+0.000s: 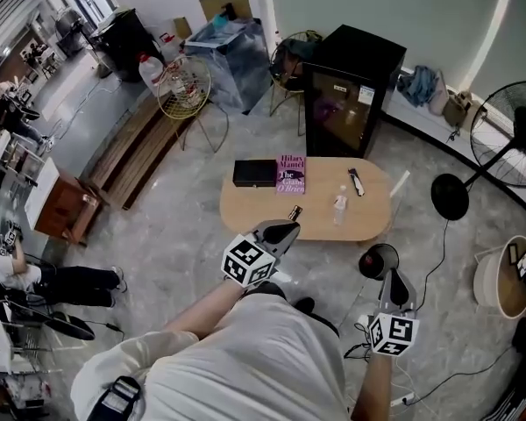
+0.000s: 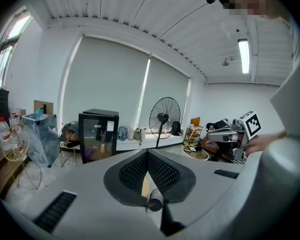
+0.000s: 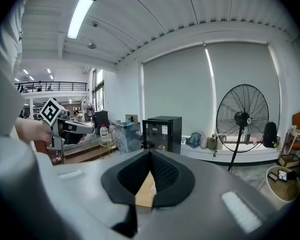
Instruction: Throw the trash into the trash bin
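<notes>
Black mesh pads of your left fingers (image 2: 165,173) are pressed together with nothing between them, and your right fingers (image 3: 162,171) are closed on nothing in the same way.

Just past the tips of the left fingers, and a little below them, a small dark cylinder (image 2: 155,201) lies at the near edge of the wooden worktop (image 1: 245,210). It seems to show its round end to you. So its long axis runs almost along the line in which the left fingers point, not across it.

I judge this to be the piece of trash to take first, and the left fingers are clearly the nearer ones. The right fingers are off the worktop, to the side and over the floor.

Because the fingers are shut, you must open them before you come down on the cylinder. With that axis, the pads should meet its round sides without much turn of the wrist. It may roll if one pad touches first.

Further ahead of the left fingers, and to their right, a small clear bottle (image 1: 339,203) stands upright. Just in front of the right fingers, a dark round container (image 1: 379,260) stands on the floor. It may be the trash bin, but I cannot be sure.
</notes>
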The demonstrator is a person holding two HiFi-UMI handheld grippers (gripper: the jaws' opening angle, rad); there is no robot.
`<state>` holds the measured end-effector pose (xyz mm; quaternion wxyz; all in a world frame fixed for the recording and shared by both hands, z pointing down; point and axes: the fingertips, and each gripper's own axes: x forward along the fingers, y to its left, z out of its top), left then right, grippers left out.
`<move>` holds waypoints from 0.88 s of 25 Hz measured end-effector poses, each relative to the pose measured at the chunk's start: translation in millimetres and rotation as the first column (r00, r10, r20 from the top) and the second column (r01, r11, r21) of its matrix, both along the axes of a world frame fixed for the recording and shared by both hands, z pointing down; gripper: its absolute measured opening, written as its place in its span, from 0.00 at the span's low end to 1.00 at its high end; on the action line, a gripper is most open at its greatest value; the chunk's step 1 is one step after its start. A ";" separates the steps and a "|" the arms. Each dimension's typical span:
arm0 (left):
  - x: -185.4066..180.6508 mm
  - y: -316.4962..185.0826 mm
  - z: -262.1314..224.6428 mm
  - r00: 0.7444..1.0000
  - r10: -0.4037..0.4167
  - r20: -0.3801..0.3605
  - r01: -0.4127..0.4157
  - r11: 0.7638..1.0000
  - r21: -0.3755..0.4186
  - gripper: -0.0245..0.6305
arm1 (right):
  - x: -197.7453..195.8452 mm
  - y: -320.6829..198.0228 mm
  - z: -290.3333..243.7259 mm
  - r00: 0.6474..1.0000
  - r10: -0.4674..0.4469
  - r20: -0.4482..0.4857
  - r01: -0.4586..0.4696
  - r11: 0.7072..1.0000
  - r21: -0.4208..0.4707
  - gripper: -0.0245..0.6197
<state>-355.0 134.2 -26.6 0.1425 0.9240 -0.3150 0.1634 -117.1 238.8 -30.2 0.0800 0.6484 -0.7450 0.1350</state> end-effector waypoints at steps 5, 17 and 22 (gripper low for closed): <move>8.3 -14.7 5.1 1.000 0.015 0.015 -0.014 1.000 -0.012 0.05 | 11.1 -6.5 13.6 0.999 0.027 0.024 -0.026 0.999 -0.029 0.05; 34.9 -98.2 31.7 0.995 0.101 0.005 -0.101 0.994 -0.045 0.05 | 30.1 -66.1 34.3 0.995 0.100 0.000 -0.100 0.991 -0.085 0.05; 55.1 -143.1 53.4 0.988 0.153 0.006 -0.152 0.985 -0.084 0.05 | 42.5 -107.5 45.7 0.991 0.133 -0.015 -0.134 0.982 -0.130 0.05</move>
